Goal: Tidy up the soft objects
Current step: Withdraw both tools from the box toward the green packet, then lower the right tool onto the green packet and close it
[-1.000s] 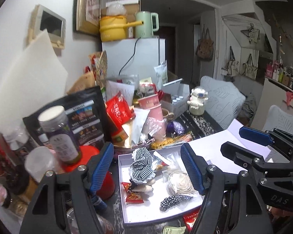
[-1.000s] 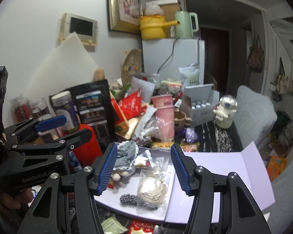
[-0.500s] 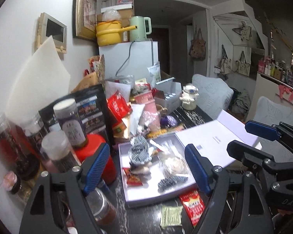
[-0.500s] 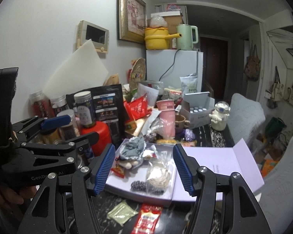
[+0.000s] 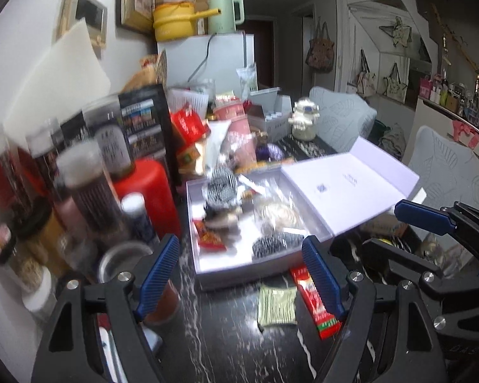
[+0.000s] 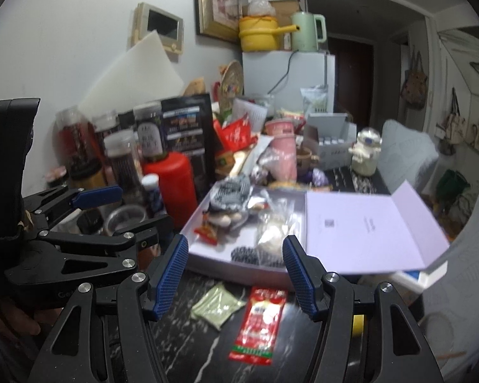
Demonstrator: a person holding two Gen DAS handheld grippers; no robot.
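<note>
Both tools have pulled back from the open box (image 5: 207, 274). Left tool (image 5: 239, 274) and right tool (image 6: 236, 274) hang released, empty. The striped fabric piece (image 6: 231, 193) inside looks light, floppy; pinch its bunched middle.

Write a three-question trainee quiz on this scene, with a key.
1. True or false: the left gripper grips the checked fabric item.
2. The red sachet lies: A) in the open box; B) on the dark table in front of the box; C) on the fridge.
3. What stands beside the yellow pot on the fridge?

Key: 1 false, both grippers are open and hold nothing; 2 B; 3 the green kettle.
</note>
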